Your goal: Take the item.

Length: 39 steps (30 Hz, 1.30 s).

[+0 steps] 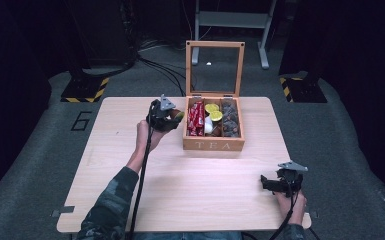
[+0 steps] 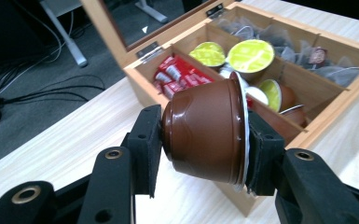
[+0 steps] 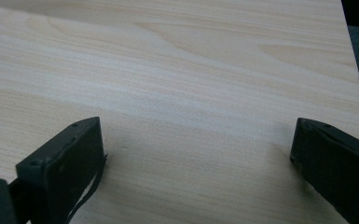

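Behind the clamped brown capsule (image 2: 205, 133), middle compartment pods sit partly hidden.

Overhead light hits the worktop (image 1: 180, 190) evenly; room behind is near black. High view soft and low-res, corners bowed. Left gripper view: brown capsule (image 2: 205, 133) sharp with soft glare streaks, box (image 2: 307, 135) behind slightly soft. Right gripper view: near fingers (image 3: 60, 172) blurred, faint shadows beneath.
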Available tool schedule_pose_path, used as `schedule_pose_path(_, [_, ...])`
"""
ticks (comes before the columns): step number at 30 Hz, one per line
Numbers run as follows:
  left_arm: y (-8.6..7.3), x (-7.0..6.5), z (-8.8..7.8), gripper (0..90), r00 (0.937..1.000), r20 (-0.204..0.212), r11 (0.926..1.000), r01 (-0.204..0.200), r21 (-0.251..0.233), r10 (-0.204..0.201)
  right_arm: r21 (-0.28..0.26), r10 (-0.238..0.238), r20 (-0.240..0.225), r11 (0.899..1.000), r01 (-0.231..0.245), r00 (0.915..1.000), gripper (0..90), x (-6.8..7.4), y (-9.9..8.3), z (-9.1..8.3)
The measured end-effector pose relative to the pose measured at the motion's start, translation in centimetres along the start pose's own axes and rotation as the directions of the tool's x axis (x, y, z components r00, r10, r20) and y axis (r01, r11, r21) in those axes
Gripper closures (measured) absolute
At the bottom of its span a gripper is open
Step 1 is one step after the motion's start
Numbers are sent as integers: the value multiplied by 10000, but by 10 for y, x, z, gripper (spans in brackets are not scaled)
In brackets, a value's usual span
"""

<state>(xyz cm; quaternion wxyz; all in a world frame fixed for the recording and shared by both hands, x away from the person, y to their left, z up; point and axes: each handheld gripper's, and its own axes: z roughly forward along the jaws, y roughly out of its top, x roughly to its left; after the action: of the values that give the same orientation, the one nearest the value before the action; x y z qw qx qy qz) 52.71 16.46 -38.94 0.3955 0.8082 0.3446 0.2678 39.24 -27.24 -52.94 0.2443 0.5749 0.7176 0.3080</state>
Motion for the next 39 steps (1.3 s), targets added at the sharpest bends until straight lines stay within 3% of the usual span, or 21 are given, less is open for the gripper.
schedule_pose_path(9, [-14,15,-3,544,9993,-237,9993,291,236,-285,-1,5,7,10000,-5,10000,20,0,0,0])
schedule_pose_path(23, [-42,41,0,544,9933,-729,9941,935,541,-894,0,16,18,10000,-16,10000,20,0,0,0])
schedule_pose_path(39, [-68,60,15,544,9803,-698,9772,1910,926,-1850,2,18,23,10000,-18,10000,20,0,0,0])
